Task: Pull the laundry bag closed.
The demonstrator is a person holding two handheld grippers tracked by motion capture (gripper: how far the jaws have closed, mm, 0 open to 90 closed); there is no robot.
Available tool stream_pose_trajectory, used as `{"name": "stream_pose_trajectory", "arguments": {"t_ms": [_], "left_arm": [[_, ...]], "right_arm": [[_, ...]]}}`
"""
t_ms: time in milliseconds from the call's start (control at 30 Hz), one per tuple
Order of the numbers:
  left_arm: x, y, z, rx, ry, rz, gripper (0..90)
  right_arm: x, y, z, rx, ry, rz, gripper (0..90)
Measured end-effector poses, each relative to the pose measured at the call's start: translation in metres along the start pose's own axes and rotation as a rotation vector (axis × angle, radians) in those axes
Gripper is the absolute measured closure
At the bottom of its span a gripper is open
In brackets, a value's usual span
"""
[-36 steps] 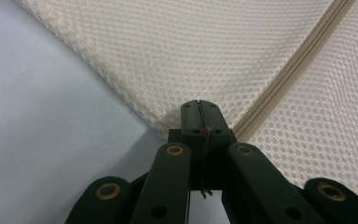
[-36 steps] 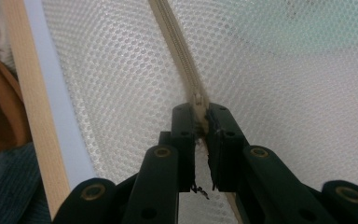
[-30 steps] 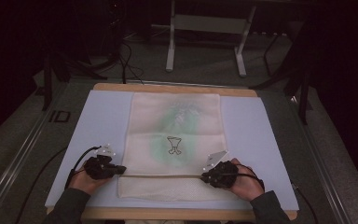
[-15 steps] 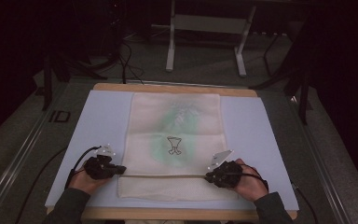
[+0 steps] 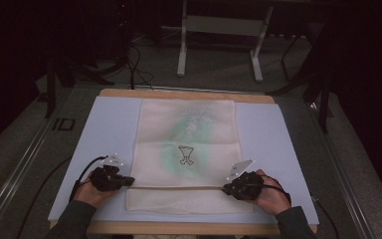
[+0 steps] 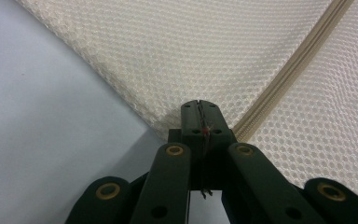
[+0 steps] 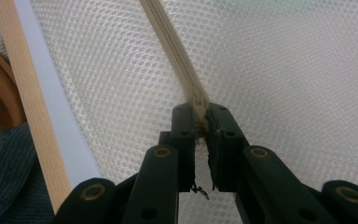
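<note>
A cream mesh bag lies flat on the pale blue mat, with something green with a small dark drawing showing through it. A zipper runs across its near end. My left gripper is shut on the bag's left edge, right beside the zipper's end. My right gripper is at the zipper's right end. In the right gripper view its jaws pinch the zipper pull, and the zipper tape runs away ahead of them.
The mat covers a wooden table whose edge shows at the far side and in the right gripper view. A metal stand and cables are on the dark floor beyond. A blue sleeve is close to the right gripper.
My right gripper has shifted slightly to the right along the zipper line. The left gripper and the bag have not moved.
</note>
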State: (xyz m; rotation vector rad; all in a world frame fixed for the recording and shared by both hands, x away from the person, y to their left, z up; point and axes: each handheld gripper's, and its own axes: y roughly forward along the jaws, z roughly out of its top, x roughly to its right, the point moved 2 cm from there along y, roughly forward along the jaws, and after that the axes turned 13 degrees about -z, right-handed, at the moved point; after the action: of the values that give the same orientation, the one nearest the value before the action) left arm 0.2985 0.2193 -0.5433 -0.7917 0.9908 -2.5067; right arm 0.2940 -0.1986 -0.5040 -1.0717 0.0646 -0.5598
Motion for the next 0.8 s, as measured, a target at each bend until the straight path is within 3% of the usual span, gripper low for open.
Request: {"name": "stream_pose_trajectory", "arguments": {"t_ms": [800], "left_arm": [[0.000,0.000,0.000,-0.001,0.000,-0.001,90.0]], "right_arm": [[0.012,-0.006,-0.016,-0.043,0.016,-0.004,81.9]]}}
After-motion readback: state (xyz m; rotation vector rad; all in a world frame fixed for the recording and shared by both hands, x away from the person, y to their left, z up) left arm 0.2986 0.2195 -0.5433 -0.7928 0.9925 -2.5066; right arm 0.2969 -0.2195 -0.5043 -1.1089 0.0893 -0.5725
